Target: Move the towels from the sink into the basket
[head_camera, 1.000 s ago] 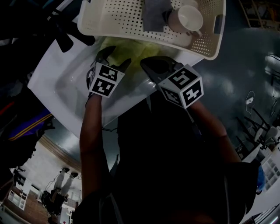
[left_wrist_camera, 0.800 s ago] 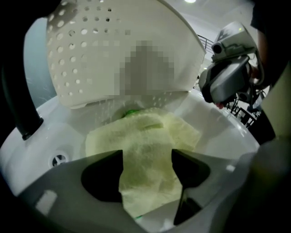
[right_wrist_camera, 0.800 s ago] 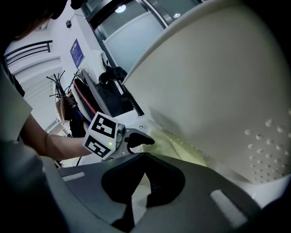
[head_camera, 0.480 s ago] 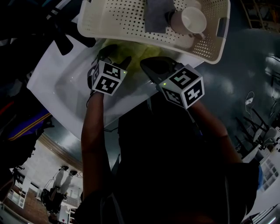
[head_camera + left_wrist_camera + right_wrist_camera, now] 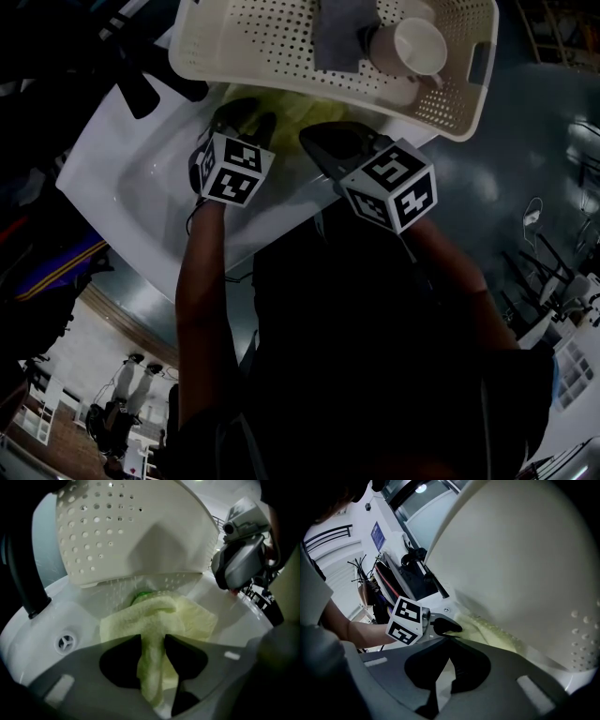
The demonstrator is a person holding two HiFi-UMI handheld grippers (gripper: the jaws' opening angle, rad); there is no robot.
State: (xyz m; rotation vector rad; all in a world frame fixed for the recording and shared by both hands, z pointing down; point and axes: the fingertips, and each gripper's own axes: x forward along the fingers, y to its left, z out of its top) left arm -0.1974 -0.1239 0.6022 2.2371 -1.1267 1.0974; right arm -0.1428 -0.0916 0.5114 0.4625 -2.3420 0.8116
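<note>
**Yellow-green towel pinched in the sink**

One towel (image 5: 159, 616) in the sink (image 5: 51, 616): pale yellow-green, terry-textured, bunched into soft folds on the white basin floor. Spread wider at its far end, drawn into a narrow ridge at the near end. Close to the far wall, right of the drain (image 5: 65, 642). A patch of brighter green just behind it, too hidden to name.

Left gripper (image 5: 152, 639) down in the basin, jaws just now closing. Narrow ridge of towel between them, both pads pressing on its sides.

Right gripper (image 5: 446, 637) at the near rim of the sink, beside the left one. Jaws drawn together to a thin slit, nothing between them, no contact with the towel.

One basket (image 5: 244, 42), cream plastic with perforated walls, sitting over the far edge of the sink and overhanging the basin. Inside it: one grey cloth (image 5: 337, 33), lying flat against the bottom, and one white cup (image 5: 412, 42) on its side just right of the cloth, mouth toward the camera.

Count: one towel in the sink, one cloth and one cup in the basket, one basket, two grippers.
</note>
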